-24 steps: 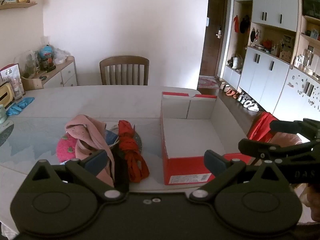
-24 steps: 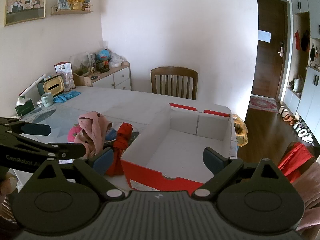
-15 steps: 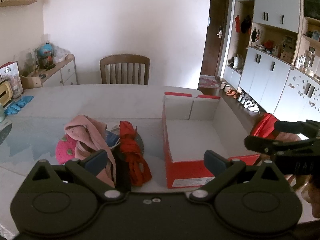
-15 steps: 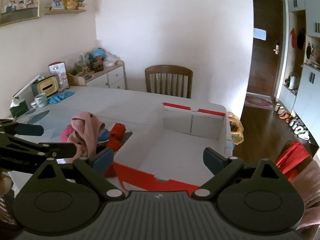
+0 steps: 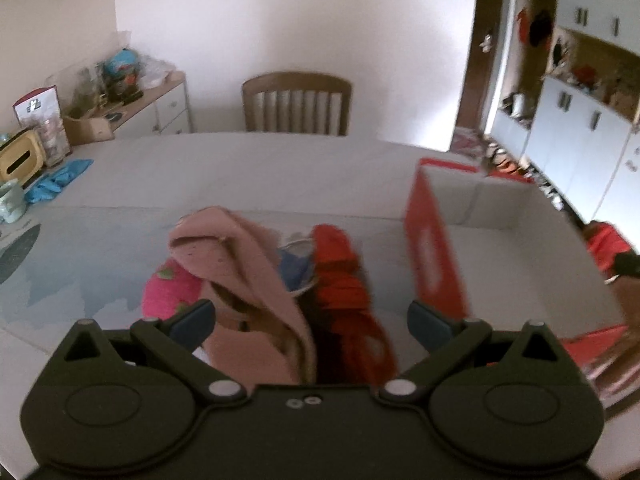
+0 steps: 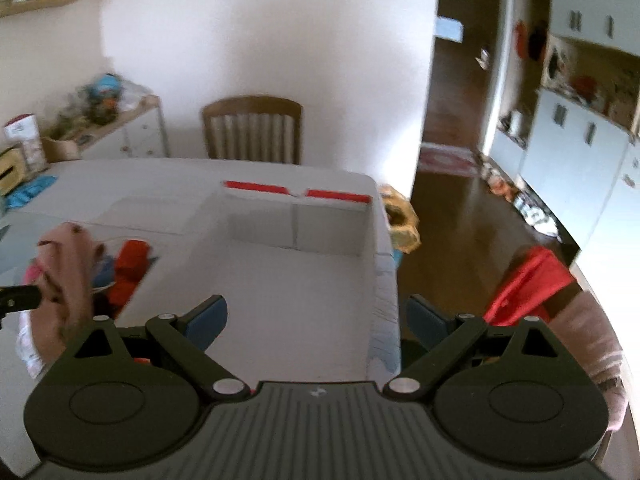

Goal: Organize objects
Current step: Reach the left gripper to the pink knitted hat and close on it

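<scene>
A heap of clothes lies on the white table: a pink cloth, a red cloth, a magenta piece and something blue under them. My left gripper stands open right over the heap's near end, the pink and red cloth between its spread fingers, untouched by the pads. To the right sits an open red shoebox with a white inside. My right gripper hangs open above the red shoebox, nothing between its fingers. The heap shows at the left of that view.
A wooden chair stands at the table's far side. A side cabinet with clutter is at the back left, with a blue cloth and a mug on the table's left. Cupboards and a dark floor lie to the right.
My left gripper has swung left and come close over the clothes heap. My right gripper has moved in over the shoebox, which now fills the space under it.
</scene>
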`<control>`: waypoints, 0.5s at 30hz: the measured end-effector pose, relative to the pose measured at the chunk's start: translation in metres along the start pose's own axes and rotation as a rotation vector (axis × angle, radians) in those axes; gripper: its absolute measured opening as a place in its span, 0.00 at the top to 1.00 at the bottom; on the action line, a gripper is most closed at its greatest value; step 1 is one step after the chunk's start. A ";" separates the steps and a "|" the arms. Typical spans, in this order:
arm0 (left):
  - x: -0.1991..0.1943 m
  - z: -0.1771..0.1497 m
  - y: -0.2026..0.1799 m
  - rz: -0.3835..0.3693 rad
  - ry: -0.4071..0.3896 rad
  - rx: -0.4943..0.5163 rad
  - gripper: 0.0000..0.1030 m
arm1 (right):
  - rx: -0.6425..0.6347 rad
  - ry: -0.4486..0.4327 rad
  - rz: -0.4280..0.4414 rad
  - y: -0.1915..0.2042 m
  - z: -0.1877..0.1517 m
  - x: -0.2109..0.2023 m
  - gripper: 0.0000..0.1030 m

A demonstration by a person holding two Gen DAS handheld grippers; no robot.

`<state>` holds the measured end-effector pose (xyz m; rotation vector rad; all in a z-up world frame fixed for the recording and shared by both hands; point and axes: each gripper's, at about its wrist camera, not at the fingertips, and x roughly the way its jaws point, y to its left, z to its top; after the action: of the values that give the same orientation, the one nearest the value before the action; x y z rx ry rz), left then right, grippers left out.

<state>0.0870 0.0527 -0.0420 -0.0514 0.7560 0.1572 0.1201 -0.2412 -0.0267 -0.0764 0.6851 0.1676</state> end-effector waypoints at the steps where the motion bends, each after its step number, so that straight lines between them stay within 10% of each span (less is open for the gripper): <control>1: 0.008 0.001 0.004 0.019 0.012 0.006 0.02 | 0.009 0.013 -0.015 -0.003 0.001 0.006 0.06; 9: 0.044 0.002 0.024 0.071 0.057 0.009 0.03 | 0.041 0.100 -0.098 -0.013 0.006 0.049 0.09; 15: 0.059 0.003 0.029 0.094 0.060 0.022 0.03 | 0.047 0.176 -0.122 -0.014 0.004 0.076 0.32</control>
<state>0.1264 0.0886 -0.0799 0.0001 0.8205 0.2382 0.1835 -0.2449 -0.0717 -0.0883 0.8571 0.0270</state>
